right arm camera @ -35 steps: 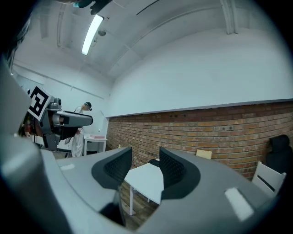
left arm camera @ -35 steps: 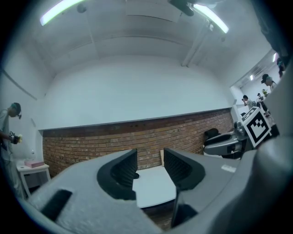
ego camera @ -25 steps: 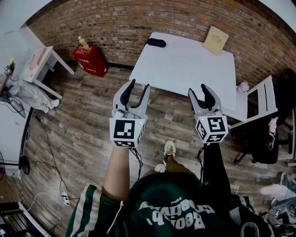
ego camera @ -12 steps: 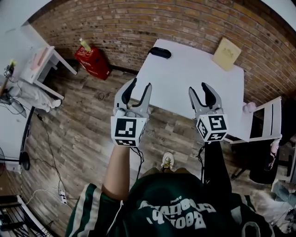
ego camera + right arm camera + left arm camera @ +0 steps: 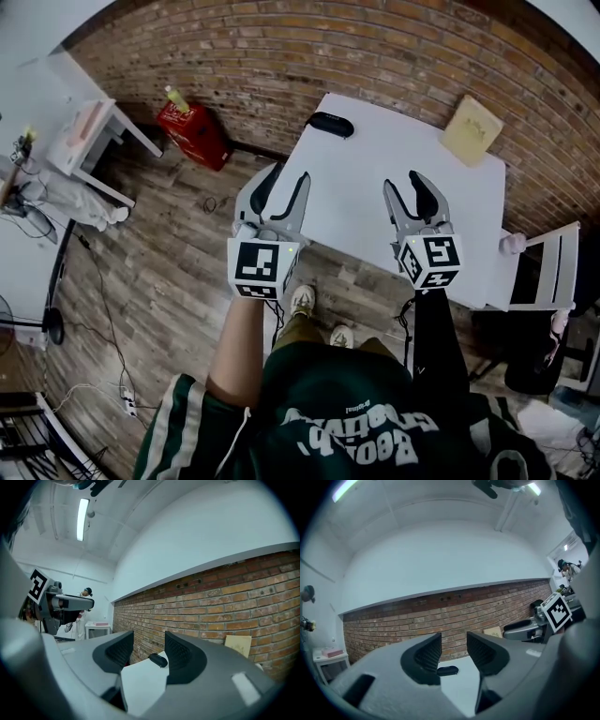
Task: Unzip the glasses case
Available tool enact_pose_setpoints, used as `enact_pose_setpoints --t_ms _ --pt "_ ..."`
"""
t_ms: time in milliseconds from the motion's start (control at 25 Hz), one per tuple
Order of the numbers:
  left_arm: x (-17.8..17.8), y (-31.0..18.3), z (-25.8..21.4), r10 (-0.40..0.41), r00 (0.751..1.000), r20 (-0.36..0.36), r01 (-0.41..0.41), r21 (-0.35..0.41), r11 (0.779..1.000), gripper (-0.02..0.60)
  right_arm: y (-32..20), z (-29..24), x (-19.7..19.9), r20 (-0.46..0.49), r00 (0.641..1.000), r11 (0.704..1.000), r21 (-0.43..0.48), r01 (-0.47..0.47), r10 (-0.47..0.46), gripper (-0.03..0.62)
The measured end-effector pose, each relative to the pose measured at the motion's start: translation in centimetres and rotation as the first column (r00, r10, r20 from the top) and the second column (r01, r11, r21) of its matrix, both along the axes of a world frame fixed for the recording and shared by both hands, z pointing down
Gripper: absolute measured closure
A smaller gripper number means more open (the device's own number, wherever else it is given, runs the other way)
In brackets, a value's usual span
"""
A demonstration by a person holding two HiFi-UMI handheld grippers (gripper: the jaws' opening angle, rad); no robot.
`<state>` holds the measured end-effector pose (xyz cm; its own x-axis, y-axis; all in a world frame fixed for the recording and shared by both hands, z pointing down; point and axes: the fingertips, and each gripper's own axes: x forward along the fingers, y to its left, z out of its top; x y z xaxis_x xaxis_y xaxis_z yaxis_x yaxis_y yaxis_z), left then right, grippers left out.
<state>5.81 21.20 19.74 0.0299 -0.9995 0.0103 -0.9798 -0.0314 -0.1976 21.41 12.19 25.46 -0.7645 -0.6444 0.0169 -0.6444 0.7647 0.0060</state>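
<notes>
Black glasses case (image 5: 331, 124) is lying on the white table (image 5: 394, 202), at its far left corner close to the brick wall (image 5: 281, 56). Neither gripper is touching it. Tan booklet (image 5: 472, 129) is lying at the far right corner, well apart from the case. Left gripper (image 5: 286, 173) is hovering level at the table's near left corner, jaws apart with nothing between them; they have just been closing a little. Right gripper (image 5: 403, 180) is hovering level over the table's near side, jaws apart, empty. Red box (image 5: 192, 131) is sitting on the wooden floor (image 5: 159, 281), left of the table.
</notes>
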Motion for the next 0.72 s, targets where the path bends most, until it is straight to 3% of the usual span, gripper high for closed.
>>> enact_pose_setpoints --t_ms 320,520,720 --pt "-4.5 -7.4 1.6 0.042 0.999 -0.033 -0.042 -0.011 0.999 0.419 -5.9 1.3 -4.0 -0.033 0.999 1.000 -0.012 -0.010 0.010 0.382" --pt "-7.7 -14.1 2.5 0.127 0.991 -0.041 -0.127 -0.019 0.992 0.422 -11.3 1.9 -7.9 -0.040 0.997 0.998 -0.016 -0.060 0.059 0.381" --pt "-11.5 -21.0 3.9 0.221 0.975 -0.033 -0.223 -0.072 0.972 0.437 -15.7 3.2 -13.0 -0.087 0.994 0.995 -0.059 -0.077 0.072 0.384"
